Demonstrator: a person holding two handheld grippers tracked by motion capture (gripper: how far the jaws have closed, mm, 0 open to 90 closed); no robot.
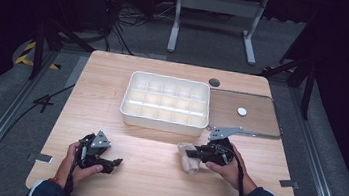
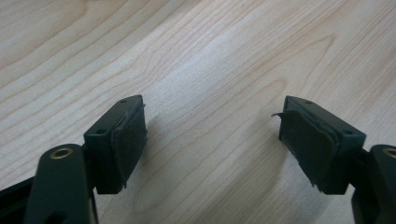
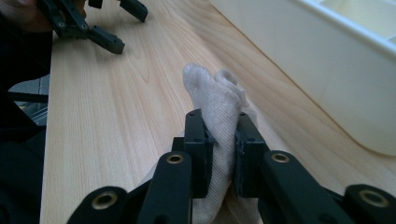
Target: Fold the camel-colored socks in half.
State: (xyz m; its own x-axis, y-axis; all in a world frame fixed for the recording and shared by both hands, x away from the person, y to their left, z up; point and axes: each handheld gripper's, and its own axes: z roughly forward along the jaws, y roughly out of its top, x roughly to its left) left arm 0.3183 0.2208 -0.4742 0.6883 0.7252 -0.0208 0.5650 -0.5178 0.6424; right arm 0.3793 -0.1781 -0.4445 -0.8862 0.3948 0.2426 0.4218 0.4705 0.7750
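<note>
Pale wooden table (image 1: 153,176), dark room, grey floor (image 1: 0,107).

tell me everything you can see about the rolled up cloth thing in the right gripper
The cloth bundle is off-white to pale beige woven fabric with a fine ribbed weave, looking like a rolled or bunched sock or rag. Its far end is rounded and lumpy with folds. The right gripper is shut on it, one black pad on each side squeezing its middle. It lies low over the wooden table, in front of the white compartment tray and apart from it. Whether it rests on the wood cannot be told.
</note>
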